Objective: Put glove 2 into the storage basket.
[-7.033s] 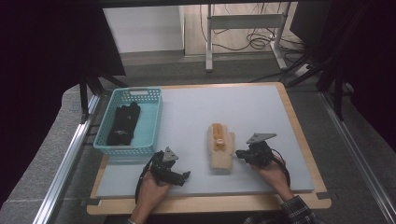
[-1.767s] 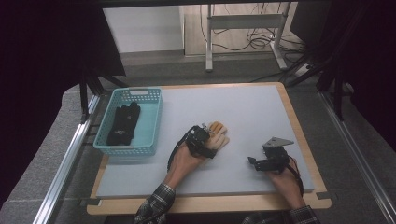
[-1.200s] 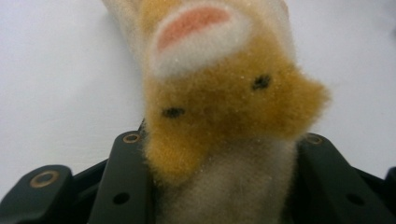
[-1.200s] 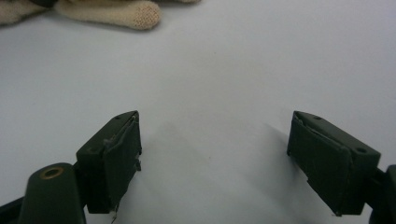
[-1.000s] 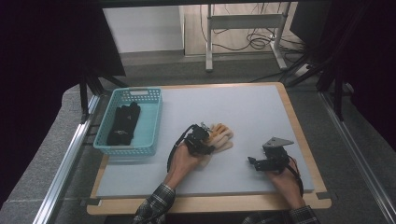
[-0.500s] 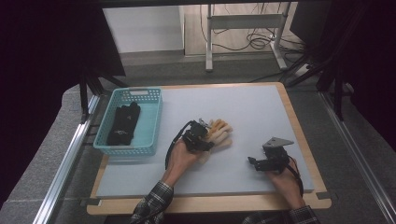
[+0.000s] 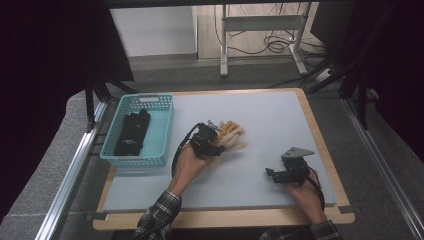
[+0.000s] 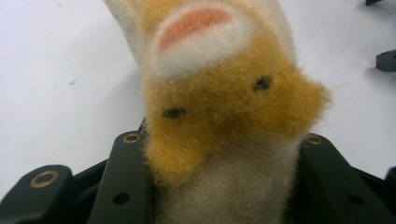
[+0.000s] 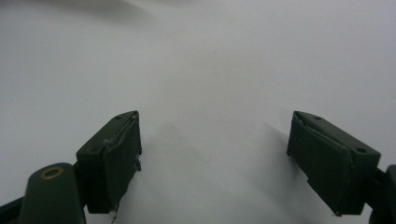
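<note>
Fuzzy glove (image 8: 224,116), cream, tan, pink patch

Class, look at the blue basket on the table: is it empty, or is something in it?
Not empty. The blue basket holds a black glove-like thing lying flat on its bottom; the high view cannot settle exactly what it is.

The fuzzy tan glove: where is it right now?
High view: the fuzzy glove sits mid-table, clamped in the left tongs, just right of the blue basket.

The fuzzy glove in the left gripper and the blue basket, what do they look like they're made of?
Fuzzy glove: apparently plush fabric, tan and cream, matte, with fine pile fraying its edges. Blue basket: likely moulded plastic, turquoise, given its slotted lattice walls and smooth rim.
</note>
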`<state>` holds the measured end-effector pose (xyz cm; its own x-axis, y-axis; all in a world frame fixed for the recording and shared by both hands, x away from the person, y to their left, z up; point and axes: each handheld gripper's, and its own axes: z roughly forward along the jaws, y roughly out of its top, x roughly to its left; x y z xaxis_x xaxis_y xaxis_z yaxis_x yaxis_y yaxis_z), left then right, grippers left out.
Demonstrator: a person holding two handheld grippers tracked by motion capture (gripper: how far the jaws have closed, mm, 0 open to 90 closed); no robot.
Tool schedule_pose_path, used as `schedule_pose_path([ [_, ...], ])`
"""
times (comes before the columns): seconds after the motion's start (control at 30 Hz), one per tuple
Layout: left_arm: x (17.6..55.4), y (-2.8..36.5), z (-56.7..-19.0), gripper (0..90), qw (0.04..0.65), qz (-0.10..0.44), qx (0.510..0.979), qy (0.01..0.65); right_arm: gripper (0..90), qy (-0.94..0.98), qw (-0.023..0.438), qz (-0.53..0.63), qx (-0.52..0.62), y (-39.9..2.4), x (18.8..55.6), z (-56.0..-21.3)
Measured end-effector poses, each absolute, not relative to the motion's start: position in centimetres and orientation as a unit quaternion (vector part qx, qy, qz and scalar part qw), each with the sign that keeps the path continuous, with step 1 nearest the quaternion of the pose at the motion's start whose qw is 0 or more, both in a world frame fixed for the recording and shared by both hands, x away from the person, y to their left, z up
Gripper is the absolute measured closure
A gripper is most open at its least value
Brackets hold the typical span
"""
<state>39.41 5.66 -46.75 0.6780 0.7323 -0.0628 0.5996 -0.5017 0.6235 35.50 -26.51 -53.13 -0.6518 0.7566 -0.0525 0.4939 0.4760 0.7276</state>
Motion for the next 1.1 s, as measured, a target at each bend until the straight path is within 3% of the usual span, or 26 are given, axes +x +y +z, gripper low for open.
schedule_pose_path([
  [0.67,40.8,10.9,-43.5,56.5,0.315,0.139,0.831,0.437,17.3,0.838,0.188,0.351,0.373,-26.5,35.5,-53.1],
  [1.1,41.2,16.8,-41.6,56.3,0.317,0.171,0.791,0.495,17.2,0.838,0.188,0.351,0.373,-26.5,35.5,-53.1],
])
